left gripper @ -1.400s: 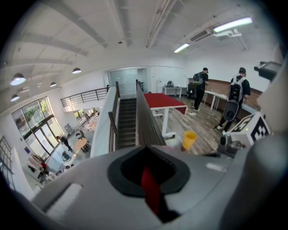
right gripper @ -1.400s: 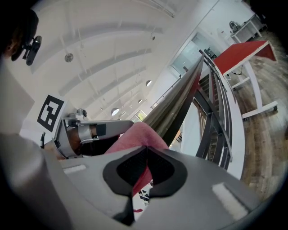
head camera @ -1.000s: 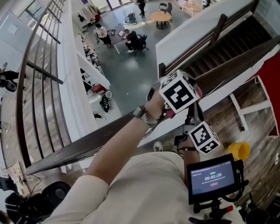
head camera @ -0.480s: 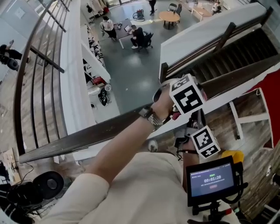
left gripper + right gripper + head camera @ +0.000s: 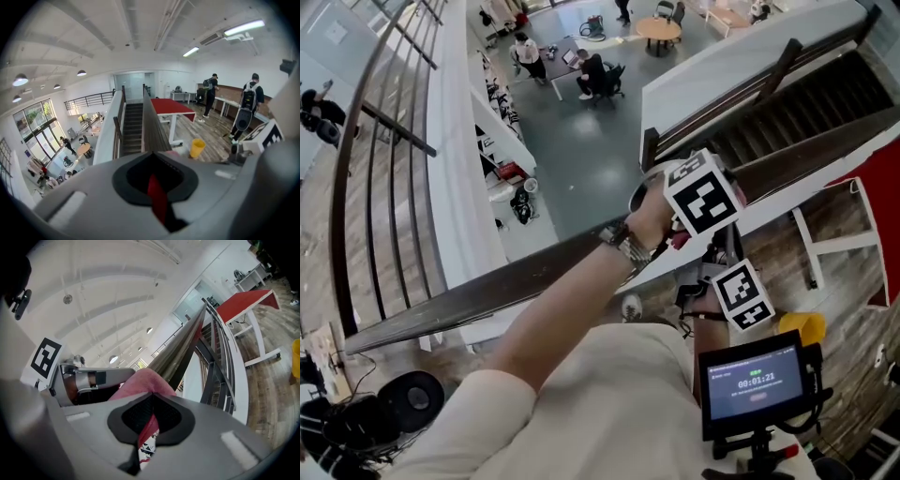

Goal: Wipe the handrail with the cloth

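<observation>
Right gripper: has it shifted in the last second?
No. In the head view the right gripper sits the same way below the dark rail post as a second ago; claw shut on the pink cloth.

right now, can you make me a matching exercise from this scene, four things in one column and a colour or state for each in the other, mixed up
Things:
1. cloth
2. handrail
3. bucket
4. small screen

Colour or state:
a. yellow
b. showing a timer
c. pinched between shut jaws
d. dark brown

Pairs: 1-c, 2-d, 3-a, 4-b
</observation>
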